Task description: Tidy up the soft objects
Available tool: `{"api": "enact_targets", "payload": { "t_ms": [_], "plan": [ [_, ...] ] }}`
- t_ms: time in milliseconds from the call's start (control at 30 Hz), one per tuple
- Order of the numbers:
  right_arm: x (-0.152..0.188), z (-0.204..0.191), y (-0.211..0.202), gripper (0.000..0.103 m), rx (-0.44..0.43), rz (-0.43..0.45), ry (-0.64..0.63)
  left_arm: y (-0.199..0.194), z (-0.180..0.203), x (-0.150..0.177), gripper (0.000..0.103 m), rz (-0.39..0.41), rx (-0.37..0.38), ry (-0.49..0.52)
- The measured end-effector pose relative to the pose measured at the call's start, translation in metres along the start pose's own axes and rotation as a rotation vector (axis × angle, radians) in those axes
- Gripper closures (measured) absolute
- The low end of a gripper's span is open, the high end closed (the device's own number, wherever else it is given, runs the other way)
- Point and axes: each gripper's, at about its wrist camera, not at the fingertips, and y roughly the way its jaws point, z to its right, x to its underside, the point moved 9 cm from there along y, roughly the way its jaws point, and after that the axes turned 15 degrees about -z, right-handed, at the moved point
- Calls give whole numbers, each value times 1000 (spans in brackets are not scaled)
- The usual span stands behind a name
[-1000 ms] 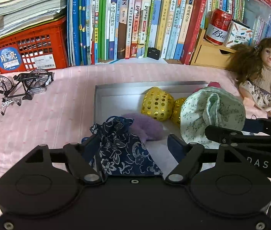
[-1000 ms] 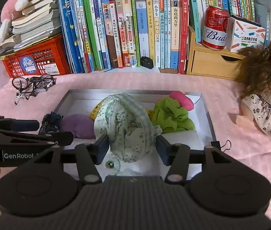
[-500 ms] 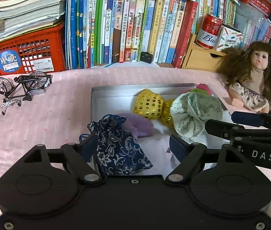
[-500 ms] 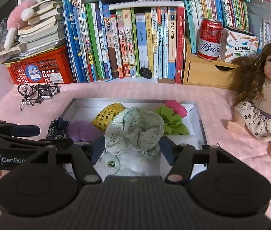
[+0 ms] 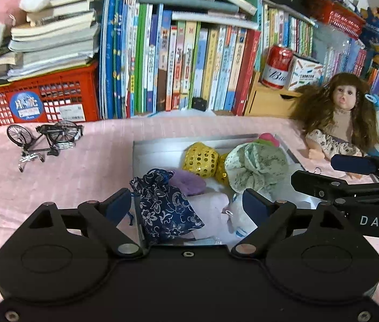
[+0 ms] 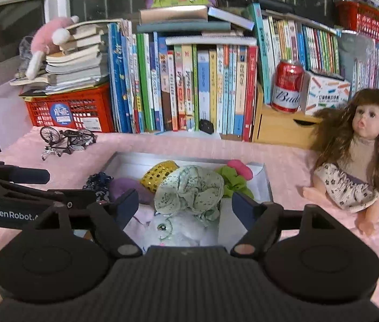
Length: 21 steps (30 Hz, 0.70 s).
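Left gripper (image 5: pixel 186 204) and right gripper (image 6: pixel 185 205), low centre, both spread and holding nothing. Navy floral drawstring pouch (image 5: pixel 166 209) and pale green floral fabric cap (image 6: pixel 189 191) lie in the shallow grey tray (image 6: pixel 266 185), mid-frame. Sorting looks nearly finished.

A ribbed pink cloth (image 5: pixel 55 185) covers the desk, matt and soft. The tray (image 5: pixel 162 145) has smooth grey walls with a dull metallic sheen. Inside lie a navy printed cloth pouch (image 5: pixel 165 209), a fuzzy purple piece (image 5: pixel 189 185), a gold ball (image 5: pixel 200 159) studded with shiny sequins, and a crumpled pale green floral fabric (image 6: pixel 192 190) — thin and matt. The left hand-held gripper (image 5: pixel 186 206) is matt black plastic; the right hand-held gripper (image 6: pixel 184 206) has a ribbed body. The can (image 6: pixel 287 86) is glossy metal, the crate (image 5: pixel 42 99) red plastic — the drawer box (image 6: pixel 283 128) bare wood.
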Motion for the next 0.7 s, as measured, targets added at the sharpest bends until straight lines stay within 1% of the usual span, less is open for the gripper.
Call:
{"api": "enact_targets", "payload": {
  "t_ms": [200,300,400,500,633,700],
  "plan": [
    [8,-3,-22,14,5,51,-15,-27,3,15,10,37,17,0],
    [16,-5,-35,12,3,93,-24,-46,4,26,5,103,38,-6],
    [24,-8,-47,8,4,125,-31,-59,6,37,4,154,27,8],
    [31,-9,-56,6,13,154,-36,-67,10,47,4,169,20,31],
    [38,-8,-69,1,16,192,-28,-74,14,60,4,176,37,32],
    [42,-9,-75,0,18,209,-32,-78,15,66,3,187,28,36]
  ]
}}
